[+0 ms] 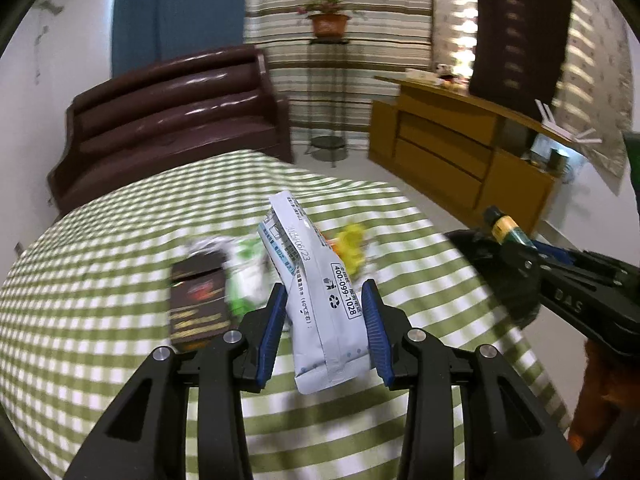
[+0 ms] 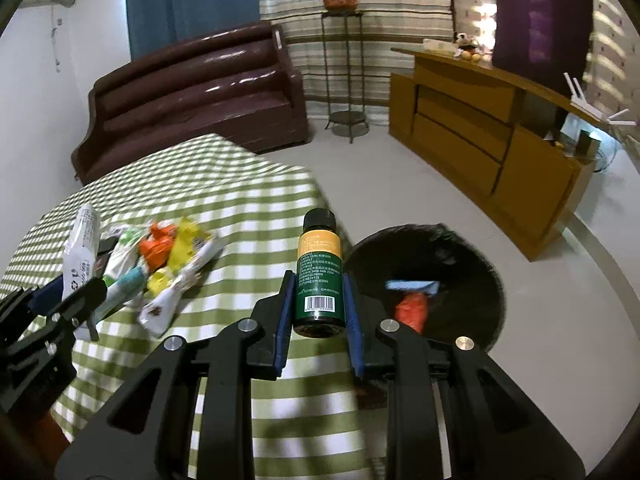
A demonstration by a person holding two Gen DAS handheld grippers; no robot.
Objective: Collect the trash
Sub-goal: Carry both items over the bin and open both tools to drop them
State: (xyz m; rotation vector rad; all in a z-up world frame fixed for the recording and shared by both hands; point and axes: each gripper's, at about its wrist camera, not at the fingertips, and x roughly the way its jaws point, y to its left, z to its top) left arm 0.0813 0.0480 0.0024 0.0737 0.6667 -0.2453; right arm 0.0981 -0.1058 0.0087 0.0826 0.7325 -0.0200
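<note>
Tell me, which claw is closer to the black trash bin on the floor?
Right. The right claw, holding a small bottle, hangs beside the bin; the left claw, gripping a packet, is over the table, farther off.

The pale packet (image 1: 320, 300) reads "400-099-1028" in a box, with a recycling sign beside it and a stamped date, partly legible, higher up. "DAS" shows on the right tongs' (image 1: 568, 300) arm. The bottle's (image 2: 319, 276) barcode shows; its print is unreadable.

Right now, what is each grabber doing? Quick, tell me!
Left gripper: closed on the pale blue packet.
Right gripper: closed on the small green bottle.
</note>
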